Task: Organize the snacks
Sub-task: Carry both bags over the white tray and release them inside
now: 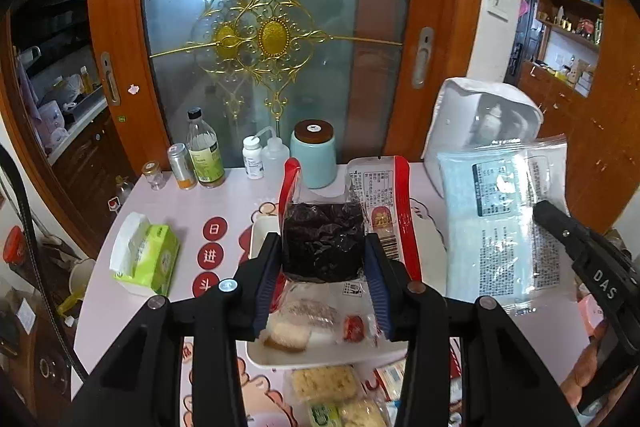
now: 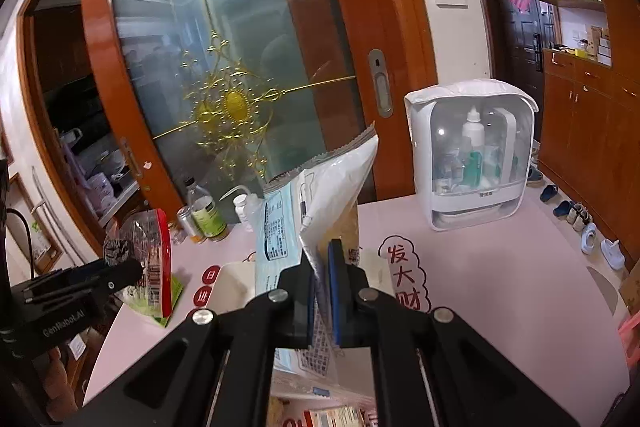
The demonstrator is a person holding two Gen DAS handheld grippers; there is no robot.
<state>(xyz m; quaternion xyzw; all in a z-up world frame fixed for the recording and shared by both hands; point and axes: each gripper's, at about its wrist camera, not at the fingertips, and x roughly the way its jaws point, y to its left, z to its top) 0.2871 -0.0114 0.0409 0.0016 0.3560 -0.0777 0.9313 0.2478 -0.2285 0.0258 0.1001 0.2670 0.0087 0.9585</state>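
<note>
Left gripper (image 1: 323,267) clamped on red-edged clear bag (image 1: 332,227) of dark dried fruit, held upright above white tray (image 1: 320,357); bag is see-through, dark contents bunched low, printed label and barcode on back; right gripper (image 2: 322,291) clamped on pale-blue snack packet (image 2: 280,239), crinkled plastic with serrated top edge and black-bordered text panel, held up just right of tray; tray holds small wrapped snacks, one whitish, one red; more yellow-wrapped snacks on pink table (image 1: 192,203) at tray's near side; tissue pack (image 1: 146,253) left of tray; teal jar (image 1: 314,153) and bottles behind tray; white storage box (image 2: 470,151) behind-right of tray
</note>
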